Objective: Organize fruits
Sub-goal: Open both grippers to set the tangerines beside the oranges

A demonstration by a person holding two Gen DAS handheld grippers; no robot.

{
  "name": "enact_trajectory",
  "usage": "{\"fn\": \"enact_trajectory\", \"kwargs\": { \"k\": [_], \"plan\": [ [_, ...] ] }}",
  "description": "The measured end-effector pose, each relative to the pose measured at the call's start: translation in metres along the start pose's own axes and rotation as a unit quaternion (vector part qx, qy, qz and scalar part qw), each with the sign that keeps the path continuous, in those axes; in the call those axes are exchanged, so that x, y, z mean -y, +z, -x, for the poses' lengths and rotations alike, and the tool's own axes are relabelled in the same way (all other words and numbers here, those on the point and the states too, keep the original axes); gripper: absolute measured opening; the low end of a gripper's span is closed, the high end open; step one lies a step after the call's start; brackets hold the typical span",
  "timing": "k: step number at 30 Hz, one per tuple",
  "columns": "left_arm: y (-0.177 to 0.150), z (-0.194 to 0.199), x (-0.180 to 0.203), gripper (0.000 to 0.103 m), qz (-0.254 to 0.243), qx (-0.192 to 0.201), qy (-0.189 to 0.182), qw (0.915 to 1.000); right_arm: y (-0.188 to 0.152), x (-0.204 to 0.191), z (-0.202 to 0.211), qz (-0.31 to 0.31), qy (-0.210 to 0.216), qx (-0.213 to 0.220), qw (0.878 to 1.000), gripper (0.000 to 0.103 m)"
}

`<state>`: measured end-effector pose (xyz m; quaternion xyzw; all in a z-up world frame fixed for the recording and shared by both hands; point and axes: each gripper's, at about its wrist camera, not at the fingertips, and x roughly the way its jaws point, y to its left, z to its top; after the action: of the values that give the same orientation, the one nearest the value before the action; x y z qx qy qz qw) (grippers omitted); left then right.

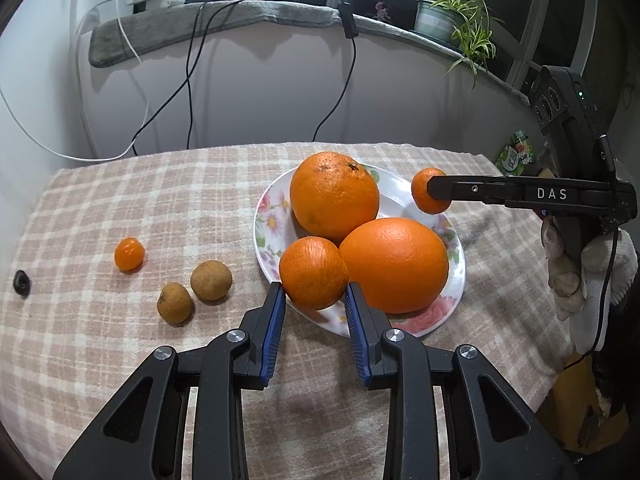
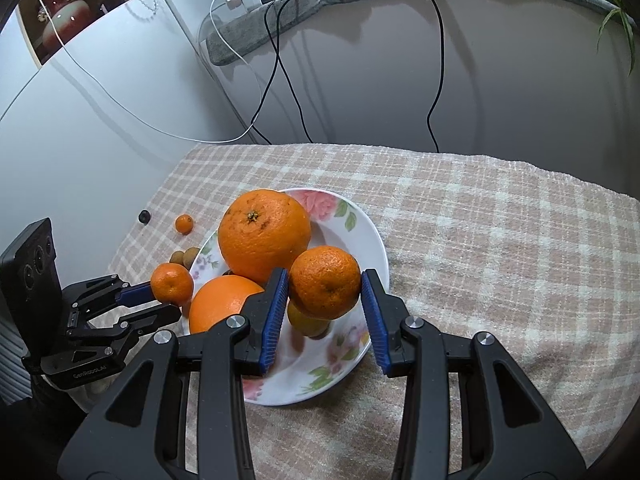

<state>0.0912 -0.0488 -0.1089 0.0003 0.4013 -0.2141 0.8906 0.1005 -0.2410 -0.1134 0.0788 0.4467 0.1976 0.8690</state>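
Observation:
A floral white plate [image 1: 404,196] [image 2: 360,240] holds two big oranges [image 1: 334,196] [image 1: 394,264]. My left gripper [image 1: 314,300] is shut on a mandarin [image 1: 313,272] at the plate's near rim; it also shows in the right wrist view [image 2: 172,284]. My right gripper [image 2: 325,294] is shut on another mandarin [image 2: 325,282] and holds it above the plate; in the left wrist view this mandarin [image 1: 424,200] is at the plate's far right. A small kumquat [image 1: 129,254] and two brown longans [image 1: 211,280] [image 1: 174,303] lie on the cloth to the left.
The table has a checked pink cloth [image 1: 140,200]. A small black knob [image 1: 21,282] lies near its left edge. Cables [image 1: 192,80] hang down the wall behind. A potted plant [image 1: 452,16] stands on the sill at back right.

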Motion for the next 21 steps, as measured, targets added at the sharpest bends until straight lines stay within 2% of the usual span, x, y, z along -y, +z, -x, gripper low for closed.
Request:
{"fn": "enact_trajectory", "kwargs": {
  "k": [10, 12, 14, 15, 21],
  "plan": [
    [0.001, 0.003, -0.001, 0.029, 0.001, 0.005, 0.002, 1.0, 0.0, -0.002, -0.001, 0.004, -0.006, 0.0, 1.0, 0.04],
    [0.001, 0.003, 0.0, 0.029, 0.002, 0.005, 0.004, 1.0, 0.0, -0.003, 0.0, 0.005, -0.007, 0.003, 1.0, 0.048],
    [0.001, 0.004, -0.001, 0.032, 0.004, 0.006, 0.005, 1.0, 0.0, -0.004, 0.004, 0.005, -0.008, 0.013, 1.0, 0.066],
    [0.0, 0.005, -0.002, 0.034, 0.005, 0.006, 0.006, 1.0, 0.0, -0.005, 0.007, 0.007, -0.009, 0.019, 1.0, 0.067],
    [-0.001, 0.008, -0.003, 0.035, 0.007, 0.009, 0.009, 0.9999, 0.001, -0.008, 0.014, 0.012, -0.009, 0.027, 1.0, 0.067]
  ]
}}
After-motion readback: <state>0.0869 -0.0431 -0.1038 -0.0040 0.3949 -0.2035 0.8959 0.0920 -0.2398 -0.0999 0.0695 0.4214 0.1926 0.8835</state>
